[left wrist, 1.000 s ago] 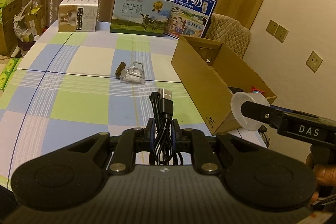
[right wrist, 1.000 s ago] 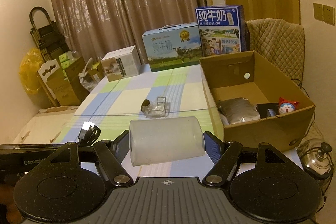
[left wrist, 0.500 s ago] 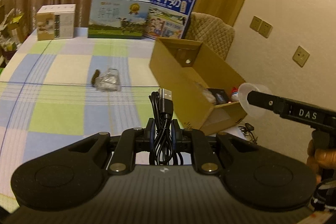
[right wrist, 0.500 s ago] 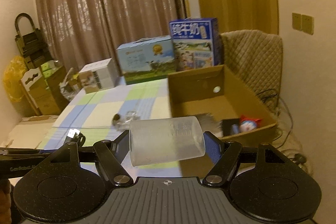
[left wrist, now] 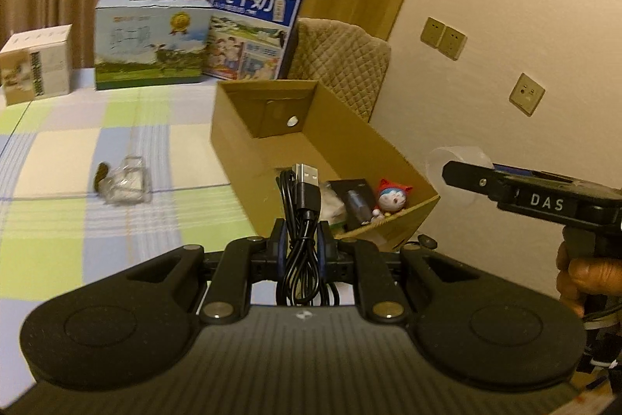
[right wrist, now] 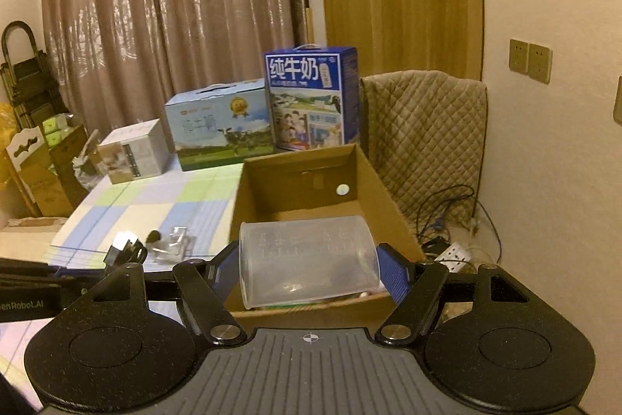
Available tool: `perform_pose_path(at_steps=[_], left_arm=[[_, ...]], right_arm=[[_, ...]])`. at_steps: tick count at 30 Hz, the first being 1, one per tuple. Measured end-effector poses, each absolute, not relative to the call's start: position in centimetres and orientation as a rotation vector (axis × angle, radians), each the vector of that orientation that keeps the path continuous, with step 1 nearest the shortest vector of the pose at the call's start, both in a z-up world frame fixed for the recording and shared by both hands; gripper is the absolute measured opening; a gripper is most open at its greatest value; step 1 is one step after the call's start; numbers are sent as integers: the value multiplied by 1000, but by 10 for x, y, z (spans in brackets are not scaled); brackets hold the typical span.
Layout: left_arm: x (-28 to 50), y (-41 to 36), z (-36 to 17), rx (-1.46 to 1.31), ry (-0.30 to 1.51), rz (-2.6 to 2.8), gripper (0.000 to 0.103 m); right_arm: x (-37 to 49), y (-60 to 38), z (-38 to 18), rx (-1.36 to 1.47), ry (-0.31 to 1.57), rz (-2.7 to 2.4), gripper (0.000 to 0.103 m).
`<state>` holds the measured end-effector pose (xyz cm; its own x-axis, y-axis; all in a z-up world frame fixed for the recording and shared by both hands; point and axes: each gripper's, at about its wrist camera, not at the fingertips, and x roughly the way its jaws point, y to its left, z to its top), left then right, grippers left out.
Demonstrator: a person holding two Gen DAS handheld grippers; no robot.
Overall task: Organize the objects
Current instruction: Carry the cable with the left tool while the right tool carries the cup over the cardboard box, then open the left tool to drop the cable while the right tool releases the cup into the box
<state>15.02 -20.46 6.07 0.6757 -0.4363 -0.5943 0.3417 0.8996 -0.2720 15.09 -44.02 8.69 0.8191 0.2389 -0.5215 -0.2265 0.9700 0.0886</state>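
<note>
Our left claw [left wrist: 302, 240] is squeezed tight on a black cable [left wrist: 301, 220]. The bundle stands up between its fingers, plug on top. Our right claw [right wrist: 309, 269] grips a clear cup [right wrist: 309, 265] lying on its side, one blue pad on each end. Just past both claws sits the open box [left wrist: 248, 150] on the checked table [left wrist: 77, 220]. We see a small toy [left wrist: 390, 195] inside it. A clear bag [left wrist: 126, 181] lies on the table, left of the box.
</note>
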Motion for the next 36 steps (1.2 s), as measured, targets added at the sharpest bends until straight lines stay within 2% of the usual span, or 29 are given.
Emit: perform_pose_path(at_steps=[14, 29, 30, 31, 36], left_arm=[[221, -265, 65, -95, 720, -486, 11], [261, -294, 45, -45, 748, -482, 12], [262, -294, 45, -44, 740, -477, 22], [264, -295, 44, -38, 743, -473, 26], [263, -289, 46, -26, 738, -448, 28]], right_arm=[[209, -462, 81, 6, 576, 242, 70], [236, -481, 67, 48, 599, 227, 70], [235, -483, 67, 51, 599, 223, 70], [235, -484, 67, 55, 599, 220, 70], [233, -489, 68, 66, 599, 215, 70]])
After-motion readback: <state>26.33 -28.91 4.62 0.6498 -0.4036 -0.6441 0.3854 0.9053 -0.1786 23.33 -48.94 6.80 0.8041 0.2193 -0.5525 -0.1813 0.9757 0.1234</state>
